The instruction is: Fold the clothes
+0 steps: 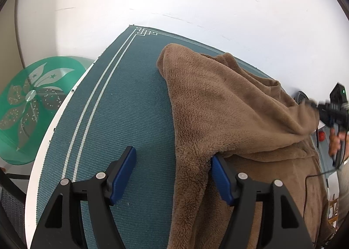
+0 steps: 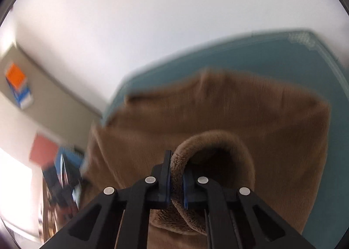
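White wall fills the upper half of both of my views, and below it the round white table (image 1: 41,153) curves away to my left, its rim bare beside the mat. On it lies a teal mat (image 1: 122,107) with pale double border lines and a knot pattern at the far corner; its left half is uncovered, and that is the widest free stretch I can see. Beyond the table's left rim sits a green translucent disc (image 1: 32,104) with a flower motif.

Over the mat's right half lies the brown fleece garment (image 1: 229,107), one corner reaching toward the far border, its right side pulled up and away off the mat's right edge. How far it hangs over that side I cannot make out; the lens rim cuts it off.

My left gripper (image 1: 173,174) is spread wide and grips nothing: its left finger is over bare mat, and its right finger's tip is tucked under a fold at the fleece's edge.

My right gripper (image 2: 175,180) is pinched tight on a rolled rim of the fleece, which loops round an opening just past the fingers. That view is smeared with blur; the orange and red shapes at the left edge I cannot identify.
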Demonstrator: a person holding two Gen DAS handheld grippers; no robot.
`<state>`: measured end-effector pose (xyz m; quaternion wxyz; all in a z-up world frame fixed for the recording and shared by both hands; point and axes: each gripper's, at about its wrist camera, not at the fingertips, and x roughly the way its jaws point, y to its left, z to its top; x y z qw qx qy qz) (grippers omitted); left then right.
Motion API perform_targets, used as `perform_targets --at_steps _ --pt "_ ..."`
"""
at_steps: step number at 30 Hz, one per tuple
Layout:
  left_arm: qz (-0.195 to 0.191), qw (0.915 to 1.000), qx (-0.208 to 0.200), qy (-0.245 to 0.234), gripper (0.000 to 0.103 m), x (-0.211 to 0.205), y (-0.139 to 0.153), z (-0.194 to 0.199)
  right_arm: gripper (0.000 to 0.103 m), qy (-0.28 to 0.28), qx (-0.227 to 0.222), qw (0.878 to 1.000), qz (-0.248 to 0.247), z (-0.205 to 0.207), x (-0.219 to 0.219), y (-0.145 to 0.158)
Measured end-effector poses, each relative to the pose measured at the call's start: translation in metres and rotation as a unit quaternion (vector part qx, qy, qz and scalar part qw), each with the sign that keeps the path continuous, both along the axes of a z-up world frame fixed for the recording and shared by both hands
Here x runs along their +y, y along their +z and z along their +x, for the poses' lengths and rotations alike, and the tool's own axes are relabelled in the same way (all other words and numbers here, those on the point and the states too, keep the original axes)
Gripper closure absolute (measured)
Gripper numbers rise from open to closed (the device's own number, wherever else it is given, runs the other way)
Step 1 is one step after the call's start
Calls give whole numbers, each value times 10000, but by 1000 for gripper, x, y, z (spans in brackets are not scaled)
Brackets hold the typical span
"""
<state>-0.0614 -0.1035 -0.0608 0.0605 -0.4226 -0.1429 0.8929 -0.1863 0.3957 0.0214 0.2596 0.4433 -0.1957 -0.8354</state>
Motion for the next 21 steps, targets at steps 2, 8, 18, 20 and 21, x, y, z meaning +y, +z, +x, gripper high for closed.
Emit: perform_targets --at_steps 2,8,18,20,21 --pt "1 10000 0 -2 31 0 0 0 95 -597 -75 9978 -266 -14 18 -1" --pt "23 10000 4 -20 29 0 -1 -2 88 -973 -1114 9890 -80 -37 33 -50" --pt "29 10000 9 -4 29 1 -1 -3 21 -727 -333 9955 -514 19 67 -23" --pt "10 10000 6 1 29 1 -1 -3 21 -481 -177 9986 -158 31 56 -20" --pt "-2 10000 4 5 29 2 -1 -3 21 -370 -135 9992 13 34 49 -21"
